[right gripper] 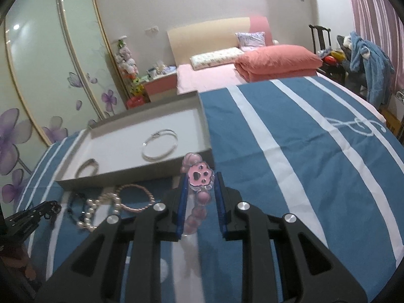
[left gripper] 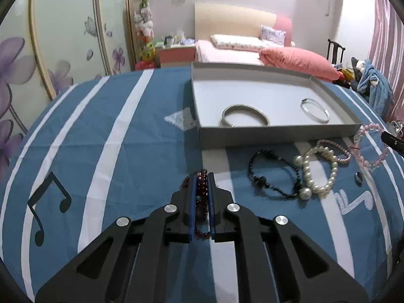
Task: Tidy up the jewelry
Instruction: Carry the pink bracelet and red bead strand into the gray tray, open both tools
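**Jewelry split between the grey tray and the striped cloth, one bracelet in each gripper**

Jewelry lies partly inside a shallow grey cardboard tray (left gripper: 277,133) that sits on a blue cloth with white stripes (left gripper: 131,131). Inside the tray, a wide metal bangle (left gripper: 245,115) rests against the near wall, and a thin silver bangle (left gripper: 315,109) lies toward the tray's right side, apart from the first.

On the cloth just in front of the tray's near wall lie a black bead bracelet (left gripper: 274,174), a pearl bracelet (left gripper: 318,171) touching it on the right, and a thin pink bracelet (left gripper: 334,151) tucked under the pearls, closest to the tray. A small dark ring (left gripper: 358,178) lies further right of the pearls.

The left gripper (left gripper: 202,176), in front of the tray's near-left corner, has its fingers pinched nearly together on a dark red bead bracelet (left gripper: 202,189), whose beads show between the blue pads and poke out past the tips.

The right gripper (right gripper: 201,176), by the tray's near-right corner, has its fingers narrowly spaced and clamped on a pink bead bracelet (right gripper: 198,209); its pink paw-print charm (right gripper: 201,174) sits between the fingertips, and the beads hang clear of the cloth.
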`<state>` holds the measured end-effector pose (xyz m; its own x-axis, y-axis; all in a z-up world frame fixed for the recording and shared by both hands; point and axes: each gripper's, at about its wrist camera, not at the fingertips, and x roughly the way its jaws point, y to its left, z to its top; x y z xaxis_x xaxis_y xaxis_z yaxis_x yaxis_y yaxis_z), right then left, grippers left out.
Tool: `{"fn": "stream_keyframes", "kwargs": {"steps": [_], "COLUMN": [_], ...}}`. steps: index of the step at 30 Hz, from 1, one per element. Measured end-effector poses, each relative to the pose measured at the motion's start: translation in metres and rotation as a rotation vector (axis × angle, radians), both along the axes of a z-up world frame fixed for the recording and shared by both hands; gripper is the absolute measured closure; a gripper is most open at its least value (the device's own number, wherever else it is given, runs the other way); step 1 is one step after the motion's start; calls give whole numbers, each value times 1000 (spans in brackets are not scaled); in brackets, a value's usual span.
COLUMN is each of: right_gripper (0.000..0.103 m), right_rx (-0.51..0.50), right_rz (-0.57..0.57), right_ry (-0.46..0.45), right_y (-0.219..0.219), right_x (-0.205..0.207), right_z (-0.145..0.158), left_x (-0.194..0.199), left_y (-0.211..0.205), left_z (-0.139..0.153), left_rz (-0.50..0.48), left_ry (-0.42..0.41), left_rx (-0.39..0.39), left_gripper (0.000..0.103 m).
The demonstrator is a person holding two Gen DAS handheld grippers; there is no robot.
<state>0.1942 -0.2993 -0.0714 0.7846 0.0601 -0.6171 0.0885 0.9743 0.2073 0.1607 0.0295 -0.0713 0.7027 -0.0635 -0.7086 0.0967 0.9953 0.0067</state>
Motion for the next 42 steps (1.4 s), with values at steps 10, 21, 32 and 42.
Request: {"fn": "stream_keyframes", "kwargs": {"steps": [10, 21, 32, 42], "right_gripper": [82, 82, 82, 82], "right_rx": [1, 8, 9, -32], "right_rz": [26, 54, 96, 111], "right_ry": [-55, -105, -169, -240], "right_y": [11, 24, 39, 58], "right_x": [-11, -23, -37, -45], "right_z": [16, 27, 44, 58], "left_x": [-8, -22, -29, -41], "left_y": [2, -4, 9, -17], "left_z": [11, 31, 65, 74], "left_rz": [-22, -54, -64, -74], "left_ry": [-58, -129, -199, -267], "left_rx": [-26, -86, -199, -157], "left_gripper": [95, 95, 95, 95]}}
